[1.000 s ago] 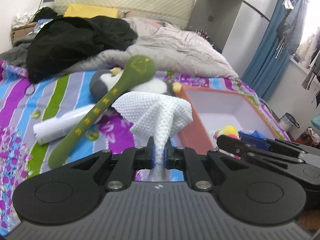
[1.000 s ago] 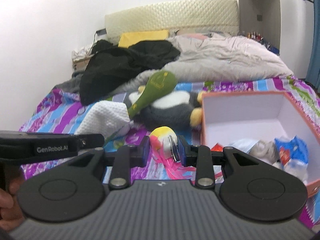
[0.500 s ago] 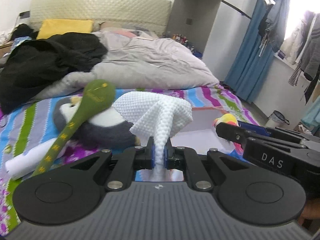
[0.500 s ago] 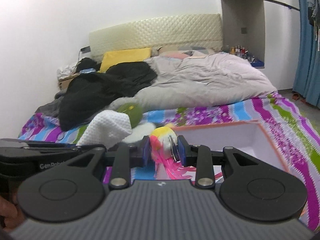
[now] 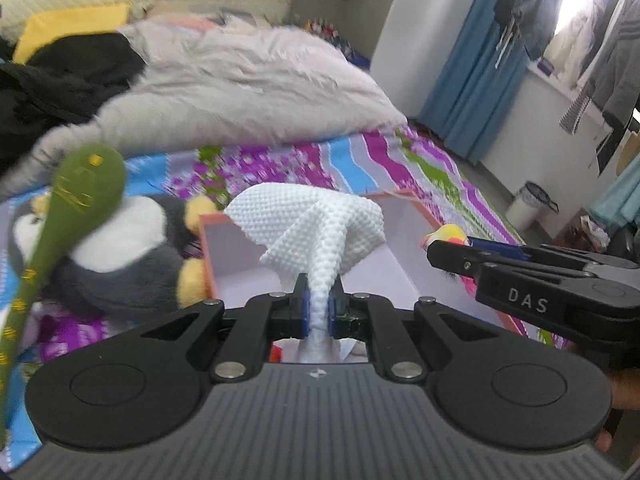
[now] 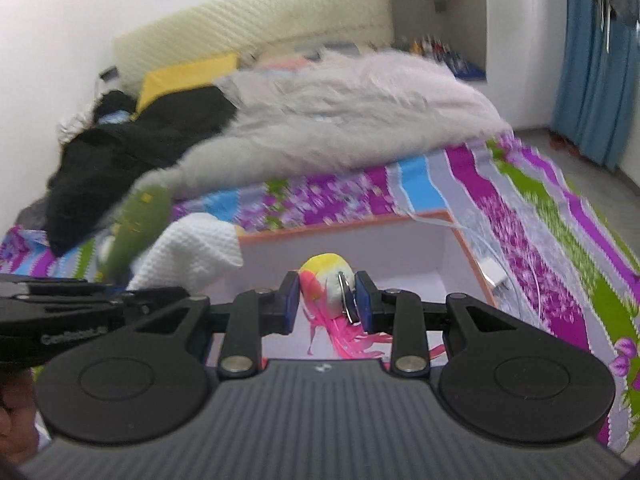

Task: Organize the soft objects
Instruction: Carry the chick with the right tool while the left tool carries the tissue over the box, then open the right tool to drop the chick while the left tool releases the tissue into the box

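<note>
My left gripper (image 5: 319,307) is shut on a white waffle-textured cloth (image 5: 312,226) and holds it over the orange-rimmed white box (image 5: 232,256). My right gripper (image 6: 326,300) is shut on a small yellow, white and pink plush toy (image 6: 325,276) with pink streamers, held over the same box (image 6: 400,248). The toy also shows at the right of the left wrist view (image 5: 446,234). The cloth also shows at the left of the right wrist view (image 6: 196,250). The box floor is mostly hidden behind the grippers.
A grey and white penguin plush (image 5: 116,256) and a green long-handled plush spoon (image 5: 68,208) lie left of the box. A grey duvet (image 5: 240,84) and black clothes (image 5: 60,76) cover the far bed. A white cable (image 6: 480,240) lies right of the box.
Both grippers have moved right and forward with their loads, from beside the box to above it. The penguin and spoon have slid left in view.
</note>
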A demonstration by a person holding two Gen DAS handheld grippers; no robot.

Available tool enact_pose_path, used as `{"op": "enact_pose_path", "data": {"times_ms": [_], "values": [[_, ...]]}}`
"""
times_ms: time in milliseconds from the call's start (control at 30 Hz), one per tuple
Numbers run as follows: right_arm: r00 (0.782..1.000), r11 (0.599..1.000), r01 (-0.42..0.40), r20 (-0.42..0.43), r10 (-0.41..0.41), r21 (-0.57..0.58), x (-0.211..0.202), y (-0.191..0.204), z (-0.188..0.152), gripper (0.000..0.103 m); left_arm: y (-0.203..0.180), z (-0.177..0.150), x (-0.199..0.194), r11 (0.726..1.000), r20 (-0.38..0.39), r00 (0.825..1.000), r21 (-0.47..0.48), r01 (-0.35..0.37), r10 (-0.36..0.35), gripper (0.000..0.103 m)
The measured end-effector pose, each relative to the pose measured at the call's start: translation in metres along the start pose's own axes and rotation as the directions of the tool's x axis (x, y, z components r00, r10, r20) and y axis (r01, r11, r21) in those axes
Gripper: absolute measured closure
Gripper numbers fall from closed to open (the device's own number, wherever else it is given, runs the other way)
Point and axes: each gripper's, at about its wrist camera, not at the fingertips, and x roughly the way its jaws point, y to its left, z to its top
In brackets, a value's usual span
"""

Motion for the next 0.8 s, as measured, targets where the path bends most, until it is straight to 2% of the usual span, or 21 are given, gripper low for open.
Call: {"op": "enact_pose_path", "data": {"times_ms": [233,367,633,667,700,767,800], "values": [[0.991,0.998,0.022,-0.132,-0.015,0.051,0.057,-0.033,-0.009,0.069,-0.005,0.005,0.071,1.000,-0.115,0.993,0.001,0.019,-0.019,0.093],[0.985,0.998,0.028,-0.169,-0.017,0.059,0.078,-0.042,-0.014,0.069,-0.003,0.002,0.103,1.000,-0.168,0.986,-0.007,0.022,-0.022,0.093],[0.976,0.996,0.049,-0.214,-0.031,0.080,0.098,-0.057,-0.021,0.067,-0.004,-0.001,0.130,1.000,-0.208,0.978,0.005,0.002,-0.001,0.092],[0.975,0.995,0.052,-0.222,-0.032,0.085,0.099,-0.059,-0.023,0.062,-0.003,-0.001,0.131,1.000,-0.213,0.977,0.005,0.001,0.001,0.088],[0.974,0.995,0.050,-0.227,-0.028,0.092,0.100,-0.061,-0.023,0.052,-0.003,-0.001,0.132,1.000,-0.217,0.976,0.004,0.003,-0.002,0.076],[0.974,0.993,0.053,-0.225,-0.028,0.109,0.098,-0.063,-0.024,0.040,-0.004,0.000,0.134,1.000,-0.229,0.973,0.012,0.004,-0.001,0.058],[0.975,0.992,0.060,-0.220,-0.035,0.110,0.096,-0.064,-0.024,0.039,-0.004,0.001,0.133,1.000,-0.227,0.974,0.016,-0.002,0.006,0.057]]}}
